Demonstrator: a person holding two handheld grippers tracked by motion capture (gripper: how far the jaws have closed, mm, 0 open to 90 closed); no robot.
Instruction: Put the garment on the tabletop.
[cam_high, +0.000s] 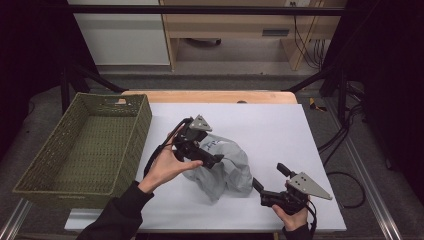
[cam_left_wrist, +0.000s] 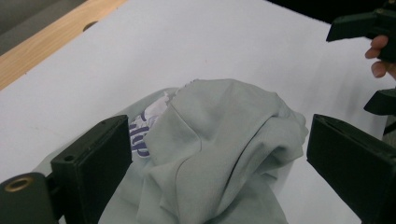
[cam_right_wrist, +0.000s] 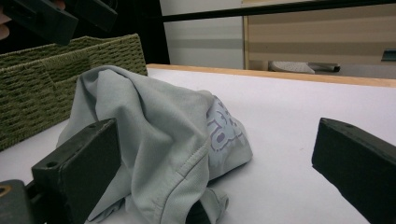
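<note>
A crumpled grey garment (cam_high: 222, 167) lies mid-frame on the white bench (cam_high: 280, 130), its purple print mostly folded out of sight and unreadable. My left claw (cam_high: 212, 161) hovers over its upper left, jaws spread wide. My right claw (cam_high: 267, 182), lower right, is spread too, beside the cloth. A green woven basket (cam_high: 85, 150) sits at frame left, partly off the bench.

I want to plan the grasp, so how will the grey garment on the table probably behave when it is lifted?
The grey garment lies crumpled in soft folds, so it is probably floppy and will sag and unfold when lifted. It looks like thin fabric with a stitched hem, so likely light. A push would probably bunch it rather than slide it whole.
</note>
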